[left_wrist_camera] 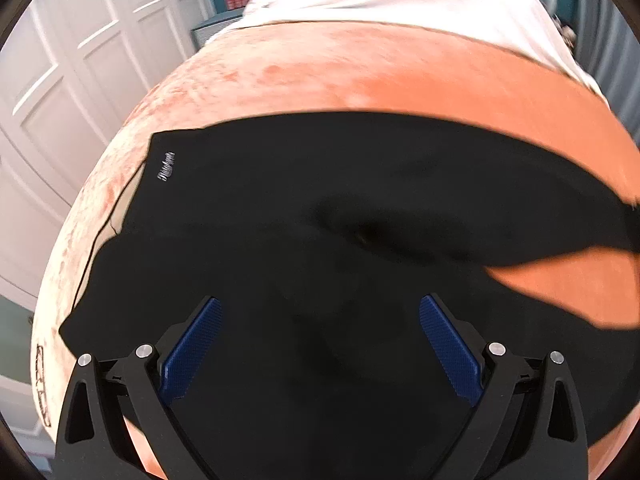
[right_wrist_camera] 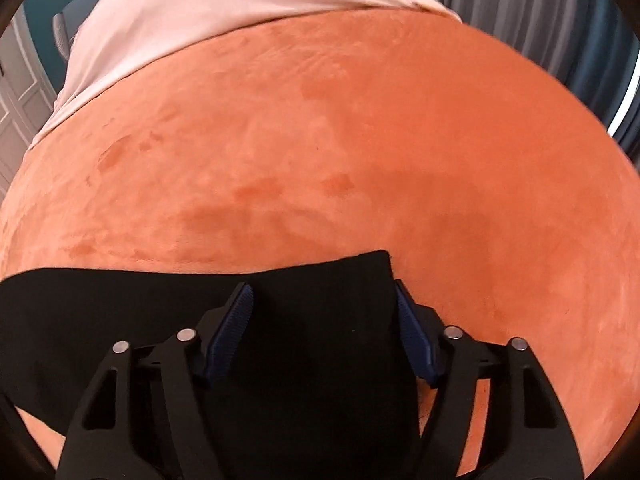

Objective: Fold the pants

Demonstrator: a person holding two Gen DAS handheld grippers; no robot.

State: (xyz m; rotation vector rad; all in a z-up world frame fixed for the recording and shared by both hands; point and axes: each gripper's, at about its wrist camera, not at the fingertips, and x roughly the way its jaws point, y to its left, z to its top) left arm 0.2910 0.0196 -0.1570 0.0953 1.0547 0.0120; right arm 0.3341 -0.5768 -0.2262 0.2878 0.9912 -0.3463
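Black pants [left_wrist_camera: 304, 208] lie spread on an orange blanket [left_wrist_camera: 360, 72]. A small silver logo shows near their upper left corner, and a dark crease runs across the middle. My left gripper [left_wrist_camera: 320, 308] is open above the pants, blue pads wide apart, nothing between them. In the right wrist view the end of the black pants [right_wrist_camera: 320, 300] lies between the fingers of my right gripper [right_wrist_camera: 322, 292], which is open. Its right pad sits at the cloth's right edge. Whether the pads touch the cloth is not clear.
The orange blanket [right_wrist_camera: 360, 140] covers a bed; a white sheet [right_wrist_camera: 192, 4] lies beyond it. White panelled doors [left_wrist_camera: 72, 64] stand at left. Grey curtains [right_wrist_camera: 540, 4] hang at the far right. A small tag [left_wrist_camera: 42, 384] is at the blanket's left edge.
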